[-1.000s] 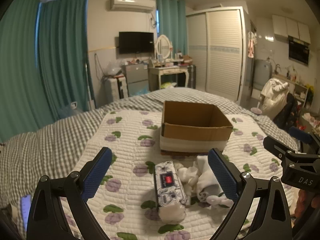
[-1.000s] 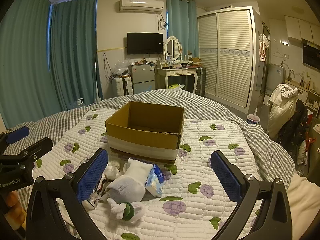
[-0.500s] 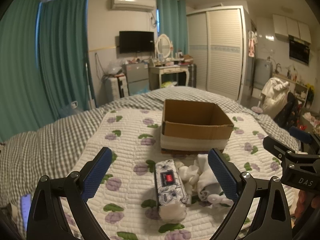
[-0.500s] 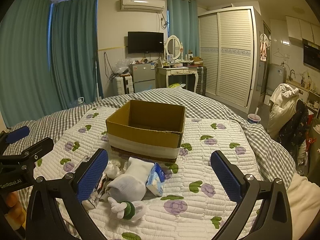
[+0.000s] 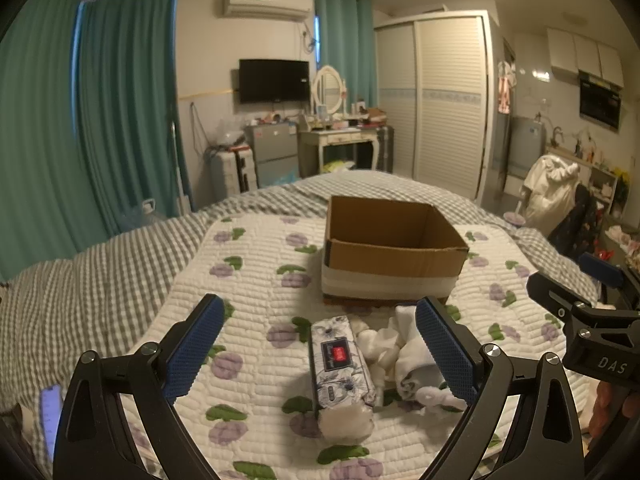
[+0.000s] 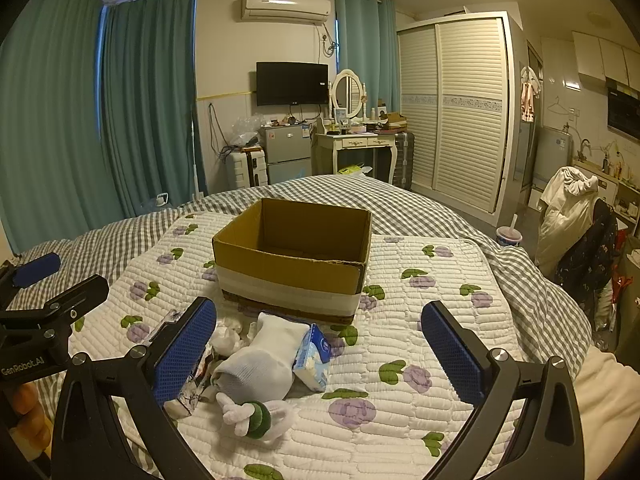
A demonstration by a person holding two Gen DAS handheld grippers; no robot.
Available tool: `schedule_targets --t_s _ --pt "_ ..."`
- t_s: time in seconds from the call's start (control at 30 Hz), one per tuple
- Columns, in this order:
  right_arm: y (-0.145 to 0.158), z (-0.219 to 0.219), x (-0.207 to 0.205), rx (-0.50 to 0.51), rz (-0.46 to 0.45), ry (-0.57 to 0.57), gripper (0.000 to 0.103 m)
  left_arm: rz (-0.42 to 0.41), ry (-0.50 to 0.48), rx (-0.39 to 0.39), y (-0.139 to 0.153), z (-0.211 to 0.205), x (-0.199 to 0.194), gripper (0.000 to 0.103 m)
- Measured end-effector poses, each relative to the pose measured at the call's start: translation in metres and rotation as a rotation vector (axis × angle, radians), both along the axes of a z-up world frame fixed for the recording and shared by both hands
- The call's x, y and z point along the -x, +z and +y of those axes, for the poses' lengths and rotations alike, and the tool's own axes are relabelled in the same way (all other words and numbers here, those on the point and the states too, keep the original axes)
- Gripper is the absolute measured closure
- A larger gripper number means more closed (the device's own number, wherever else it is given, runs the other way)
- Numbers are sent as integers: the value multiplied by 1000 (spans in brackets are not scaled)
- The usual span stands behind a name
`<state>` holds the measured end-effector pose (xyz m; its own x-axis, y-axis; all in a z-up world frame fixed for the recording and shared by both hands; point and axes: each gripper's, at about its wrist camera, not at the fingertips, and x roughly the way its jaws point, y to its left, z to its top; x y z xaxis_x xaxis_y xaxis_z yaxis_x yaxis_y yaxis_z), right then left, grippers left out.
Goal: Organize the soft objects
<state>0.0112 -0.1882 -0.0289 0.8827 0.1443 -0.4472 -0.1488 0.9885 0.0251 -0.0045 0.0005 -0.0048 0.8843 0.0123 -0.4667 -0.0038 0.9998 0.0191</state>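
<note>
An open, empty cardboard box (image 5: 394, 256) (image 6: 292, 256) stands on the quilted bed. In front of it lies a pile of soft things: a floral tissue pack (image 5: 340, 364), white socks (image 5: 412, 356) (image 6: 260, 360), a blue tissue packet (image 6: 314, 358) and a small white plush with a green band (image 6: 256, 416). My left gripper (image 5: 320, 348) is open and empty, above and just short of the floral pack. My right gripper (image 6: 320, 352) is open and empty, above the socks. Each gripper shows at the edge of the other's view.
The white quilt with purple flowers (image 6: 420, 320) lies over a grey checked blanket (image 5: 100, 280). Beyond the bed are teal curtains, a small fridge (image 6: 286, 152), a dressing table and a wardrobe. A chair draped with clothes (image 6: 576, 216) stands at right.
Both grippers have crept slightly forward towards the pile and box. Both stay open. The objects have not moved.
</note>
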Motion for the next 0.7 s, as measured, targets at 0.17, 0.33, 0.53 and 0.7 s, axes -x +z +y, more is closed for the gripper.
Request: schedule_targets --t_s 0.17,0.33,0.53,0.7 --pt "-1 0 1 0 0 1 0 1 0 0 0 0 0 5" --pt "0 0 1 1 1 1 0 0 0 0 0 0 0 5" --pt "0 0 1 1 0 0 0 0 -1 1 1 1 -1 5" --pt "0 0 1 2 2 0 0 0 -2 1 2 0 -1 5"
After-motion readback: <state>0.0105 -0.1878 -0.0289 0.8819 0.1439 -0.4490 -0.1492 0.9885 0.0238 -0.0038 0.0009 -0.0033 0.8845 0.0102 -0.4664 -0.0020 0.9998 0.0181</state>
